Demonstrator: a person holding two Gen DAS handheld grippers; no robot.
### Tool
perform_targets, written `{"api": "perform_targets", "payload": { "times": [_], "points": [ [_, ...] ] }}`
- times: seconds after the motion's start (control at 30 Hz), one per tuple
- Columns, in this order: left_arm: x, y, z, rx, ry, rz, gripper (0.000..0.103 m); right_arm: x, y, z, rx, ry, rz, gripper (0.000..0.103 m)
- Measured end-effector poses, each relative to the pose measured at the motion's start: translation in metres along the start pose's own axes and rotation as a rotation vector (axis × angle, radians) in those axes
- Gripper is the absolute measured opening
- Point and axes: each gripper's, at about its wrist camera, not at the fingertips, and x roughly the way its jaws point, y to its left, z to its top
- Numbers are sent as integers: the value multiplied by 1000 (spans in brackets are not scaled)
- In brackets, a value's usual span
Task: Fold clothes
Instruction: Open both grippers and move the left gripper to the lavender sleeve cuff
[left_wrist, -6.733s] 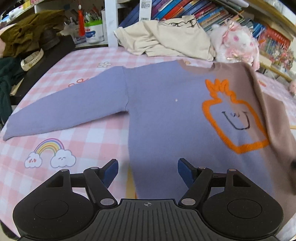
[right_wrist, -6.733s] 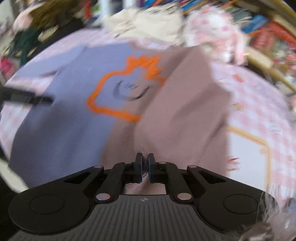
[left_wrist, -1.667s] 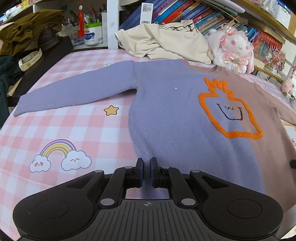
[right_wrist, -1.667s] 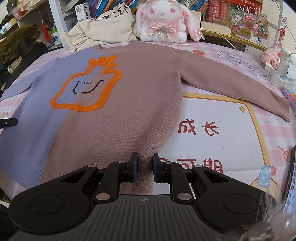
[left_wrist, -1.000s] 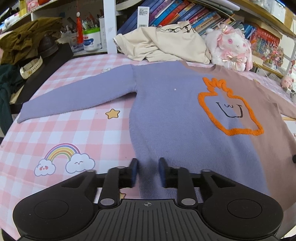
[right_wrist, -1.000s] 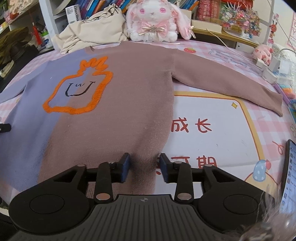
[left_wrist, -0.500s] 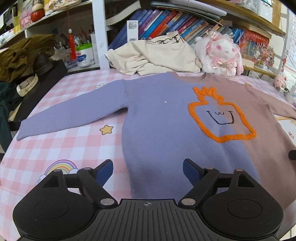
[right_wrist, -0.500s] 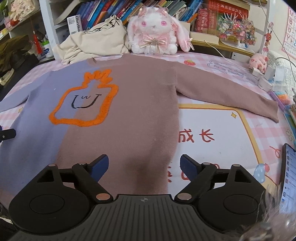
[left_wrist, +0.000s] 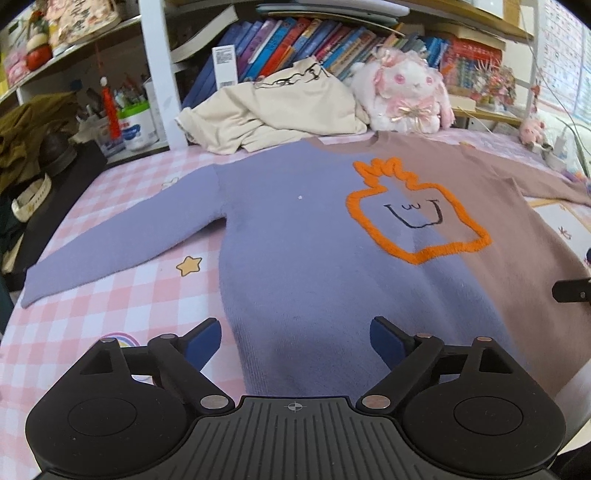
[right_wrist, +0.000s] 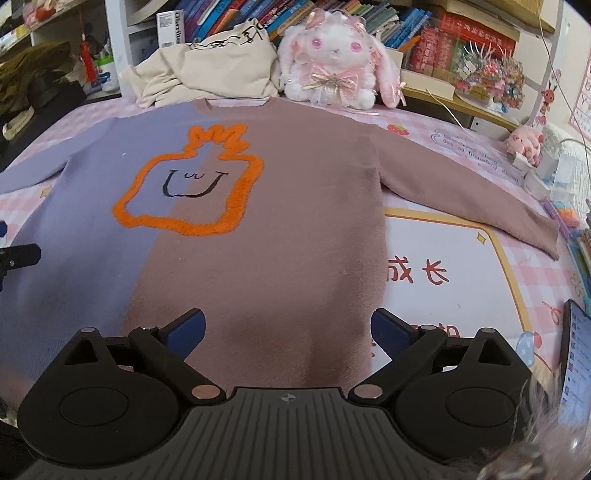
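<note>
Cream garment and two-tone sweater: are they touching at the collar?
Touching. In the right wrist view the cream garment lies over the far edge of the sweater beside its neckline, with no tablecloth showing between them.

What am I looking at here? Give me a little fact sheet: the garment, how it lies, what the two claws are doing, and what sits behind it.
garment: two-tone sweater, purple and brown halves, orange outlined face
lay: flat, face up, both sleeves spread out
surface: pink checked cloth
left gripper: jaws opening, above the purple hem, gripping nothing
right gripper: jaws opening, above the brown hem, gripping nothing
behind: cream garment, plush rabbit
</note>
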Motion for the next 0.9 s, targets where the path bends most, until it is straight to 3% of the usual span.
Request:
{"api": "perform_targets", "payload": {
  "times": [0.37,0.73,0.9],
  "points": [
    [-5,12,-8,34,3,26,92,8,28,8,-51,2,27,98],
    [-16,60,-22,-95,21,151,92,24,76,29,-179,-33,148,98],
    [-16,89,-21,-191,32,162,92,31,88,35,-197,-56,184,100]
  ]
}}
